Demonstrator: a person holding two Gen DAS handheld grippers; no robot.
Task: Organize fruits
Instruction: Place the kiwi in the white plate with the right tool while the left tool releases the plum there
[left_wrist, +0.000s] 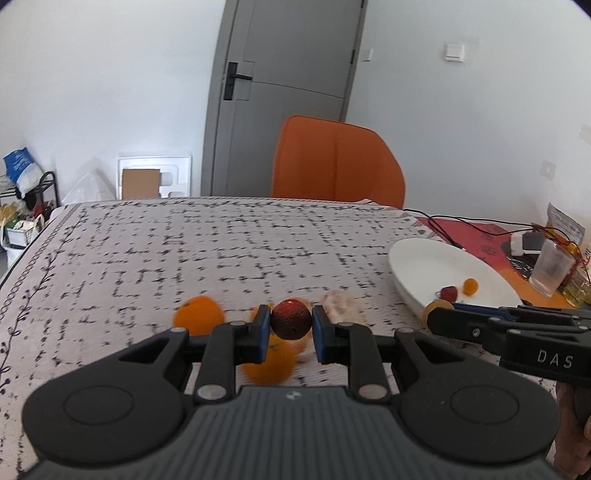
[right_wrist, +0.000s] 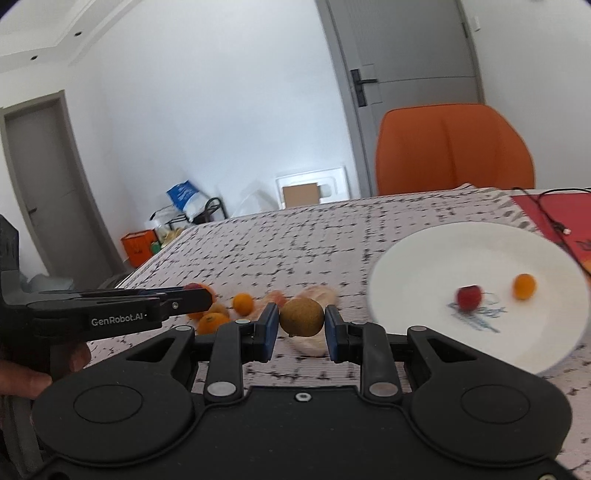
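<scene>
Between the blue pads of my left gripper (left_wrist: 291, 329) sits a dark red, round, bumpy-skinned fruit (left_wrist: 290, 319), clamped from both sides and lifted clear of the counter (left_wrist: 147, 251), which is covered by a pale cloth printed with black broken lines. Below and behind it I see a loose group of round orange citrus fruits (left_wrist: 199, 314) lying on the cloth, with a pale, blurred item just beside them that I cannot identify.

My right gripper (right_wrist: 301, 328) is closed on a brownish-yellow, round, rough-skinned fruit (right_wrist: 301, 316), pads pressing on its two sides, also held above the cloth. In the left wrist view the same gripper (left_wrist: 436, 314) shows from the side, its tip near the rim of the plate.

To the right stands a wide white round plate (right_wrist: 424, 258) on the counter. It holds a small red fruit (right_wrist: 469, 297) and a small orange fruit (right_wrist: 524, 285), near each other but apart. In the right wrist view the left gripper (right_wrist: 207, 297) reaches in from the left edge above the citrus group.

An orange upholstered chair (left_wrist: 336, 162) stands at the far edge of the counter, before a grey door (left_wrist: 288, 74).
</scene>
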